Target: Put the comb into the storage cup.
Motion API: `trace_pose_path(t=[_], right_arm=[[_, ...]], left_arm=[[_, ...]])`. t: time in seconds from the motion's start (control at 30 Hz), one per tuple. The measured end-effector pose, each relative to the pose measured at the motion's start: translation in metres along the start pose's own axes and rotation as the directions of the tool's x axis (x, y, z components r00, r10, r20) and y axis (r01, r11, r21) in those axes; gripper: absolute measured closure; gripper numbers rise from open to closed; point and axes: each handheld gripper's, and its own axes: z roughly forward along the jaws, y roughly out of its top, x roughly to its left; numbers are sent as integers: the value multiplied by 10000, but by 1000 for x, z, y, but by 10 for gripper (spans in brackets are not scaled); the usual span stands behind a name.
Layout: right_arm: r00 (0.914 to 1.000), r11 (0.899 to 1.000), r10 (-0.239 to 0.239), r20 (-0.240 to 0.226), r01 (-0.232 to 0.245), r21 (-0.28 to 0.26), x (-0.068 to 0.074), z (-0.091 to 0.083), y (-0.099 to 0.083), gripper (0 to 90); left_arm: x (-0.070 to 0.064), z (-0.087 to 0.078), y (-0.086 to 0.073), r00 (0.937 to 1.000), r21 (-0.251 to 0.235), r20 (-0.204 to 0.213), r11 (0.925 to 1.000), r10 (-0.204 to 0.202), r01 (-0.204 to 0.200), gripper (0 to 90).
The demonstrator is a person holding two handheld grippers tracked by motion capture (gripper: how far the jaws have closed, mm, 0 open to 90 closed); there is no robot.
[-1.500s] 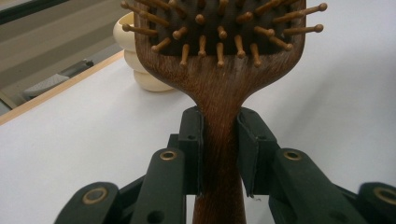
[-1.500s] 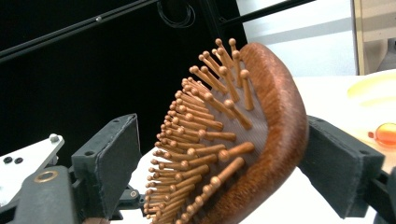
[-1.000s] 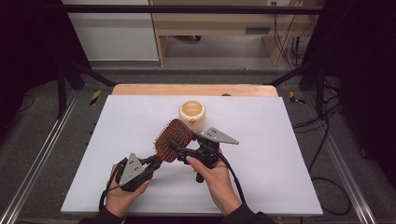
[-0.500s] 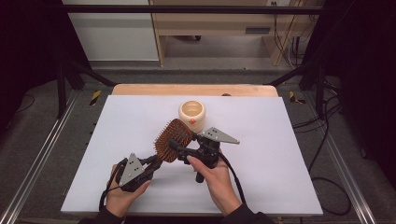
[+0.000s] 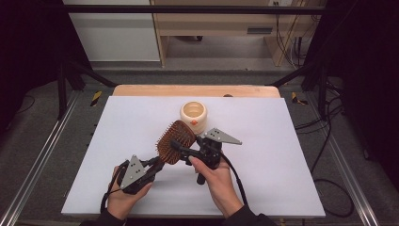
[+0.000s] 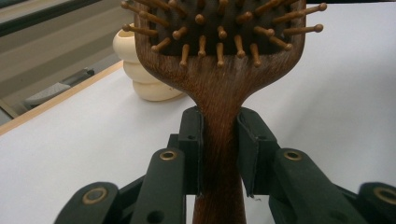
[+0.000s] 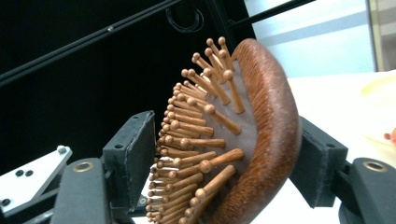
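Just in front of the cup [image 5: 193,115], the brush [image 5: 175,141] is hanging off the table, its neck clamped by the left gripper [image 6: 219,140]. The right gripper [image 7: 224,158] is straddling the head, one pad at the pin tips, one on the wooden back; whether it is pressing, I cannot tell. Squeezing there risks bending pins or twisting the dark-brown paddle loose.

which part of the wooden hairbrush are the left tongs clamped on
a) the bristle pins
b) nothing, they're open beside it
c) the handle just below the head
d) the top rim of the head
c: in the left gripper view the left tongs press both sides of the hairbrush handle just beneath the bristled head.
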Motion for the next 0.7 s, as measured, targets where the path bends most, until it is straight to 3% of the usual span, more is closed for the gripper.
trace_pose_path(t=[0.2,0.7], right_arm=[[9996,9997,195,-226,-198,-107,1,0,0,390],[9945,9966,781,-704,-797,-202,-2,0,2,478]], left_arm=[[0,0,0,10000,-20,41,10000,39,-39,729],[1,1,-2,9997,-175,128,9996,-209,211,727]])
